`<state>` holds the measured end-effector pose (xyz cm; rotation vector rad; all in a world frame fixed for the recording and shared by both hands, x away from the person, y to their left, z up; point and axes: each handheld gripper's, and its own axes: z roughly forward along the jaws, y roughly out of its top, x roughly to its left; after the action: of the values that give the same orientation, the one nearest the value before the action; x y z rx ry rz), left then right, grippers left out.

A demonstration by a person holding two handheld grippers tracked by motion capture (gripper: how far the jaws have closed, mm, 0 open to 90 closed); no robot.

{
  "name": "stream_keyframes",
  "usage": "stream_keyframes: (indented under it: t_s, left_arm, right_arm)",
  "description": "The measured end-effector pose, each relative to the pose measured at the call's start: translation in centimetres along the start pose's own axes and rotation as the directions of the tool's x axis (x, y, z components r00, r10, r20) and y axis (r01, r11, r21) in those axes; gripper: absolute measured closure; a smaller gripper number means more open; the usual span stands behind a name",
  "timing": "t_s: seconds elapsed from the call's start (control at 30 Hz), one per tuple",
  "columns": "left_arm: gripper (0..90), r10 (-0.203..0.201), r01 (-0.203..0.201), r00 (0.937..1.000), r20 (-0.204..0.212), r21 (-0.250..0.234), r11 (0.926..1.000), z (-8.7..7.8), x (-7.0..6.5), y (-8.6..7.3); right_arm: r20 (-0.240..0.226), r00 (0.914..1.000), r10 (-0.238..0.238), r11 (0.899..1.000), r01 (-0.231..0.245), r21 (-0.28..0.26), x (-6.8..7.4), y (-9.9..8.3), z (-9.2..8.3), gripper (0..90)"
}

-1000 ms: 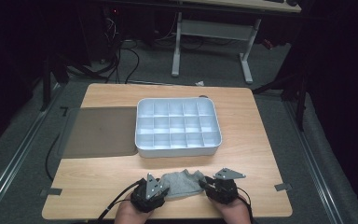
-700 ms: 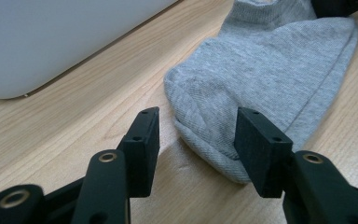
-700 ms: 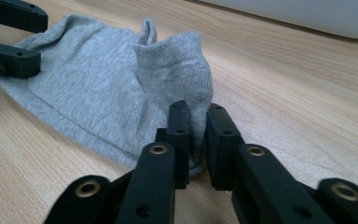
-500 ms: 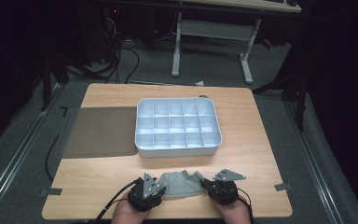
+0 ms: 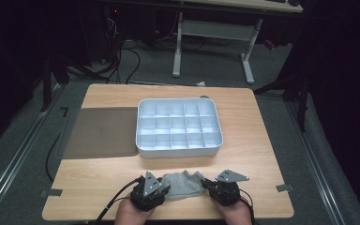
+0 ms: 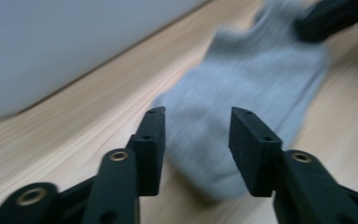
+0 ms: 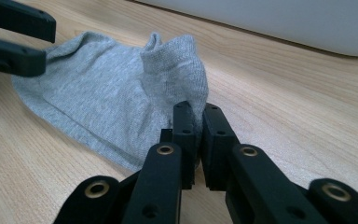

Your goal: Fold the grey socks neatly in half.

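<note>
A grey sock (image 5: 183,184) lies on the near edge of the wooden table (image 5: 262,140), between the two grippers and in front of the white compartment tray (image 5: 178,126). No writing can be read anywhere. The right gripper (image 7: 196,116) is pinched tight on the sock's edge — its own view shows the fabric bunched between the pads. The left gripper (image 6: 196,135) has just been closing; its jaws straddle the other end, not yet pressing. A dark mat (image 5: 101,132) lies left of the tray.
</note>
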<state>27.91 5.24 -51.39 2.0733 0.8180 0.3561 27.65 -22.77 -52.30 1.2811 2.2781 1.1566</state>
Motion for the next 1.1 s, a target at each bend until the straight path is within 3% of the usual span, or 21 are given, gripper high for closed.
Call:
stream_keyframes:
  t_s: [0.07, 0.1, 0.23, 0.27, 0.3, 0.33, 0.4, 0.47, 0.53, 0.6, 0.7, 0.9, 1.03, 1.1]
  left_arm:
    - [63.4, -0.012, 0.013, 0.9988, 0.048, -0.021, 0.9997, 0.4, -0.6, 1.0]
    - [70.4, -0.001, 0.004, 0.9971, 0.076, -0.035, 0.9994, 1.3, -1.6, 2.2]
    - [78.1, 0.021, -0.019, 0.9966, 0.08, -0.033, 0.9993, 3.2, -3.0, 3.5]
    - [80.1, 0.014, -0.013, 0.9963, 0.085, -0.011, 0.9999, 4.3, -3.4, 3.9]
    - [81.1, 0.014, -0.013, 0.9963, 0.085, -0.011, 0.9999, 4.3, -3.4, 3.9]
    - [82.5, 0.006, -0.008, 0.9967, 0.081, 0.024, 0.9997, 5.6, -3.5, 3.8]
    - [83.8, 0.005, -0.008, 0.9969, 0.079, 0.037, 0.9993, 5.9, -3.5, 3.7]
    - [84.7, 0.053, -0.057, 0.9971, 0.055, 0.082, 0.995, 6.5, -3.8, 2.9]
    - [85.2, 0.062, -0.065, 0.9972, 0.042, 0.07, 0.9954, 6.4, -3.9, 2.6]
    - [86.2, 0.103, -0.104, 0.9946, 0.012, 0.066, 0.9924, 6.1, -4.3, 2.3]
    - [86.6, 0.117, -0.117, 0.9931, 0.0, 0.063, 0.9912, 6.1, -4.4, 2.2]
    - [86.4, 0.093, -0.093, 0.9956, 0.007, 0.056, 0.9941, 5.8, -4.2, 1.9]
    - [77.1, 0.052, -0.054, 0.9983, 0.028, 0.065, 0.9964, 5.5, -3.6, 2.2]
    - [76.2, 0.038, -0.039, 0.9989, 0.026, 0.043, 0.9983, 4.9, -3.3, 2.2]
  right_arm:
    - [0.001, 1.0, -0.002, 1.0, 0.002, 0.0, 0.0, 0.0, 0.0, 86.7]
    - [0.0, 1.0, -0.006, 1.0, 0.006, 0.001, 0.0, 0.0, 0.0, 86.7]
    - [-0.001, 1.0, -0.004, 1.0, 0.004, -0.002, 0.1, -0.1, -0.1, 86.7]
    - [-0.004, 1.0, -0.003, 1.0, 0.003, -0.003, 0.1, -0.1, -0.1, 86.7]
    - [-0.004, 1.0, -0.003, 1.0, 0.003, -0.003, 0.1, -0.1, -0.1, 86.7]
    - [-0.005, 1.0, -0.003, 1.0, 0.003, -0.004, 0.0, -0.1, -0.1, 86.7]
    - [-0.006, 1.0, -0.003, 1.0, 0.003, -0.005, 0.0, -0.1, -0.1, 86.7]
    - [-0.001, 1.0, 0.007, 1.0, -0.007, -0.009, -0.1, -0.1, -0.2, 86.8]
    - [-0.009, 0.9999, 0.012, 1.0, -0.012, -0.014, -0.3, -0.1, -0.3, 86.9]
    - [-0.035, 0.9989, 0.033, 0.999, -0.034, -0.028, -0.6, 0.0, -0.5, 87.0]
    - [-0.045, 0.9981, 0.043, 0.999, -0.044, -0.032, -0.6, 0.1, -0.7, 87.2]
    - [-0.063, 0.9965, 0.054, 0.998, -0.057, -0.039, -0.6, 0.2, -0.8, 87.2]
    - [-0.059, 0.9974, 0.04, 0.999, -0.042, -0.031, -0.5, 0.2, -0.5, 87.0]
    - [-0.053, 0.9978, 0.039, 0.999, -0.041, -0.03, -0.5, 0.2, -0.4, 87.0]
